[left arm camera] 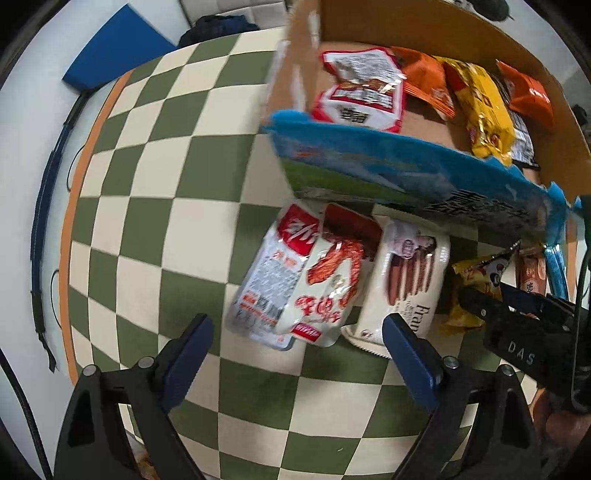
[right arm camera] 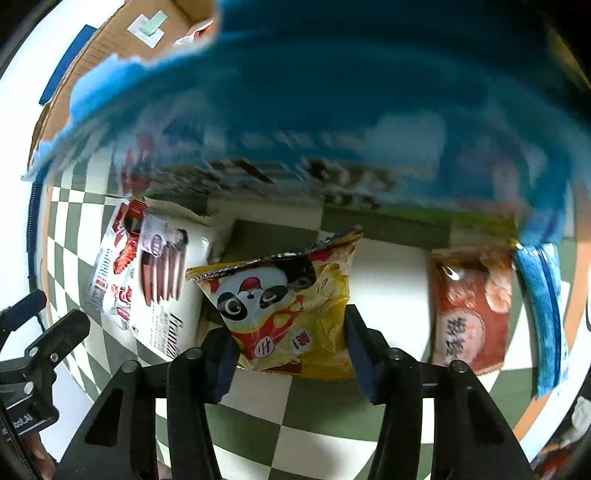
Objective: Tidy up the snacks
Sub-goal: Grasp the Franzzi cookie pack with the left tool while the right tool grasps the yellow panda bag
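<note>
The step in hand is the picking of loose snacks from the checkered tabletop point(left arm camera: 155, 229), to bring them into the cardboard box point(left arm camera: 436, 33) at the upper right of the left wrist view, where several packets already lie. In the right wrist view the right hand-held gripper point(right arm camera: 290, 350) stands at the lower middle of the frame with the yellow panda packet point(right arm camera: 280, 306) between its pads; the pads seem to touch both sides of the bag, so I judge it is gripping this packet, though how firmly I cannot tell. The left hand-held gripper point(left arm camera: 297, 349) is wide open and holds nothing – it hovers at the bottom of its frame, over the lower ends of the white-and-red packet point(left arm camera: 295, 284) and the cream biscuit packet point(left arm camera: 402, 280), which lie side by side and touching. A red shrimp packet point(right arm camera: 471, 314) lies at the right of the right wrist view, near a blue bag. The next move, in my judgement, calls for lifting the panda packet clear over the box's blue-printed wall point(left arm camera: 406, 162) – and for the left one to settle on only one of the two packets before closing
</note>
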`<state>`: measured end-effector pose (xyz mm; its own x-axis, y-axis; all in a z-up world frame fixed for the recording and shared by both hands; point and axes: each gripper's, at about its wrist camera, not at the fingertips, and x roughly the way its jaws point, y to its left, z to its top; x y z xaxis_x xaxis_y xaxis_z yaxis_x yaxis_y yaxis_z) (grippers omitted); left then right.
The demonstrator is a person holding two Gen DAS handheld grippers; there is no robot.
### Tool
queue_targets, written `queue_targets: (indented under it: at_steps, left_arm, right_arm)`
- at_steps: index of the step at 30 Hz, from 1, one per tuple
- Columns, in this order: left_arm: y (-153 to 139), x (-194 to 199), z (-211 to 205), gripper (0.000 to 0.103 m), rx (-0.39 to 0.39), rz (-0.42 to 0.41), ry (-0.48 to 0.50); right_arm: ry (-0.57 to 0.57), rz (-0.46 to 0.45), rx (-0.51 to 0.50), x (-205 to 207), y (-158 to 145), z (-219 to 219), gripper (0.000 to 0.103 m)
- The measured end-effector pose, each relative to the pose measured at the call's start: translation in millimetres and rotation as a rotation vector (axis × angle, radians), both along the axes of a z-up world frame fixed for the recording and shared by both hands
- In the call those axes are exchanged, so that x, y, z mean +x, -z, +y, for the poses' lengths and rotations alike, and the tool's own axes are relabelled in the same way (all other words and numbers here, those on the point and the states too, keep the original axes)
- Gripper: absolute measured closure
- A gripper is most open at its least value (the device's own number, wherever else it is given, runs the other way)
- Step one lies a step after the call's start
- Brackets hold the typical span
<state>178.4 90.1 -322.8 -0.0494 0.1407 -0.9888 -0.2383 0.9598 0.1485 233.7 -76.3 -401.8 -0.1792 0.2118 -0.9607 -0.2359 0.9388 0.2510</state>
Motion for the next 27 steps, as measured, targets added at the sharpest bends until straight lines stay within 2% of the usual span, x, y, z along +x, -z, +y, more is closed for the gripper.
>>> queue_targets:
  at_steps: [11,13,14,16,22,27]
  left_arm:
    - [47,31,-56,0.01,-0.063,0.1,0.138]
    - [57,36,-64,0.03,-0.065,0.122,0.155]
    - [62,38,-67,0.033,-0.065,0.141,0.164]
    - [72,40,-71,0.047,-0.058,0.17,0.169]
    - [70,28,-74,0.047,-0.029,0.165,0.149]
    - [59,-10,-75,0.048,-0.058,0.18,0.119]
  right_arm:
    - [0.165,0.074,-0.038,-21,-2,-76,0.051]
    - [0.184,0.084,-0.043,-22,0,-84,0.051]
    - [0.194,0.091,-0.043,-22,1,-88,0.051]
    - [0.211,0.099,-0.044,-22,2,-94,0.051]
    - [0.228,0.117,-0.041,-18,0,-100,0.051]
    - [0.207,0.163,-0.046,-18,3,-95,0.052]
